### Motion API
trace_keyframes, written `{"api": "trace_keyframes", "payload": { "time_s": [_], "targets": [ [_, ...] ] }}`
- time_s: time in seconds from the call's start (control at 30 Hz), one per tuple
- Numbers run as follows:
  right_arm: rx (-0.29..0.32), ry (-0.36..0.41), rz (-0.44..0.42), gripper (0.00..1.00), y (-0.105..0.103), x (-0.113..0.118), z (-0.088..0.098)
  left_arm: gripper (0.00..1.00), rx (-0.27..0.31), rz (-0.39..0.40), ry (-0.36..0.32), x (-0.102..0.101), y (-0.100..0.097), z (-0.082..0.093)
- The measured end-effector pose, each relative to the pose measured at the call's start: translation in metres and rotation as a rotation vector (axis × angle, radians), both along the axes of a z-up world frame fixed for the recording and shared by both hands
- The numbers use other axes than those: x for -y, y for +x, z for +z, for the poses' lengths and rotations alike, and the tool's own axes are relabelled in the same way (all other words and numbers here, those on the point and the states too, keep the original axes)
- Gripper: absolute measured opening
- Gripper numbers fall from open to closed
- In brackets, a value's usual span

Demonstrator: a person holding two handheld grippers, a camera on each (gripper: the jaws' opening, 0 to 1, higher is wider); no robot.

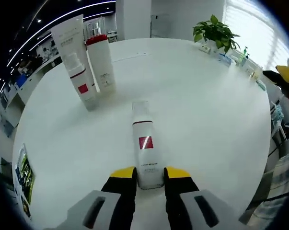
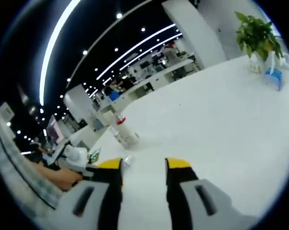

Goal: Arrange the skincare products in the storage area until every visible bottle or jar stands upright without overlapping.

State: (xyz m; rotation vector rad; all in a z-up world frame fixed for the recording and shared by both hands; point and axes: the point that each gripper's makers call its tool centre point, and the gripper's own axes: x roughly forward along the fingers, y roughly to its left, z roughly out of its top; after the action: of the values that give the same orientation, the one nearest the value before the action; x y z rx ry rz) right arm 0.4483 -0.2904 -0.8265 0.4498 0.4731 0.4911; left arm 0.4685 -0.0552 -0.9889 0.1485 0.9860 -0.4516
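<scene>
1. In the left gripper view, the left gripper (image 1: 149,173) is rising from the bottom centre, its yellow-tipped jaws standing open on either side of the near end of a white bottle (image 1: 145,143). Whether they are touching it, I cannot tell.
2. That bottle with the red square label is lying flat on the round white table (image 1: 206,110), running from the jaws toward the middle of the frame.
3. At upper left, a tall white tube (image 1: 76,57) and a red-capped bottle (image 1: 100,60) are standing upright, just beside each other.
4. A potted plant (image 1: 215,31) is sitting at the table's far edge, upper right, with small items beside it near a bright window.
5. In the right gripper view, the right gripper (image 2: 144,166) is holding its jaws apart with nothing between them, above the white table surface.
6. Ceiling light strips are streaking across the dark upper left of that view, over an open office with desks.
</scene>
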Motion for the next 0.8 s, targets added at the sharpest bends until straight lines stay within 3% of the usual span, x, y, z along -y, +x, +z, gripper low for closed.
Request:
{"api": "trace_keyframes", "payload": {
  "time_s": [0.4, 0.53, 0.8],
  "targets": [
    [-0.009, 0.003, 0.035, 0.33, -0.002, -0.02, 0.002, 0.2, -0.025, 0.039, -0.142, 0.008, -0.014, 0.013],
    [-0.016, 0.033, 0.031, 0.34, -0.003, -0.029, 0.005, 0.2, 0.002, 0.037, -0.201, 0.014, -0.014, 0.028],
    [-0.026, 0.084, 0.069, 0.36, 0.006, -0.062, 0.013, 0.2, 0.103, 0.04, -0.338, 0.021, -0.001, 0.08]
  ]
}}
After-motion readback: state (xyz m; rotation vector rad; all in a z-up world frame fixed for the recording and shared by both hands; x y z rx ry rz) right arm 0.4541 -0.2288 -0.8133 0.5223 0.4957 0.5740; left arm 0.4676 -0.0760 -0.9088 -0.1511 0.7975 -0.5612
